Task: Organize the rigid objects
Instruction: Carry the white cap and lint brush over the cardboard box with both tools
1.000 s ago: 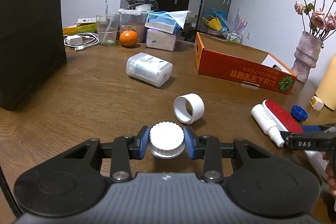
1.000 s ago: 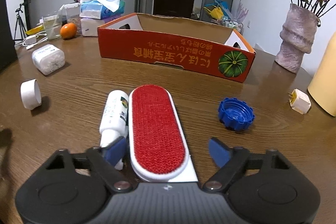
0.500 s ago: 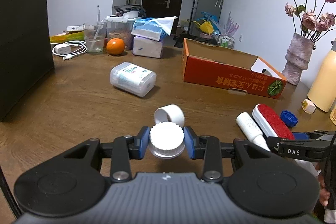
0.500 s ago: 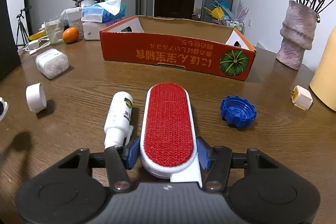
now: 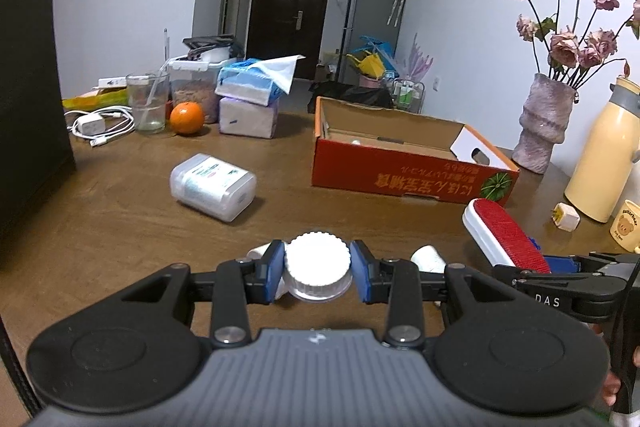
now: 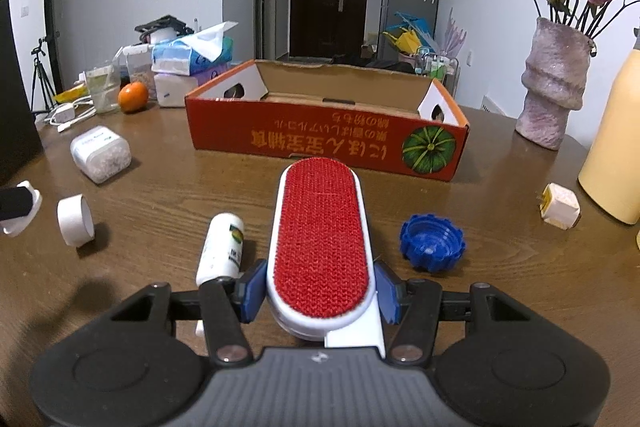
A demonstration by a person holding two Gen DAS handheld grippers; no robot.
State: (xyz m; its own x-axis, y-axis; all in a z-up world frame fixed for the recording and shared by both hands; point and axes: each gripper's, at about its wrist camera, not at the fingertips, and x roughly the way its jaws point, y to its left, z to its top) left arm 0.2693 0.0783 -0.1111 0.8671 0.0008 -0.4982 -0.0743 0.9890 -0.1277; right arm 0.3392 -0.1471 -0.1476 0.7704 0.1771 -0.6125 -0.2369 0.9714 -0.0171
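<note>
While both feeds are sharp, I read the left tool (image 5: 318, 270) clamped on a white ribbed plastic cap (image 5: 318, 264), blue pads flat against its knurled rim, held level above the wood-grain tabletop (image 5: 120, 227). My right tool (image 6: 320, 291) is closed on the white plastic body of a lint brush (image 6: 322, 235), an oval with a red napped fabric face up, pointing forward at the orange cardboard box (image 6: 328, 139). Lying loose on the tabletop: a white cylindrical bottle (image 6: 222, 247) on its side just left of the brush, a white ring (image 6: 74, 221) further left, a blue scalloped cap (image 6: 432, 241) to the right.
</note>
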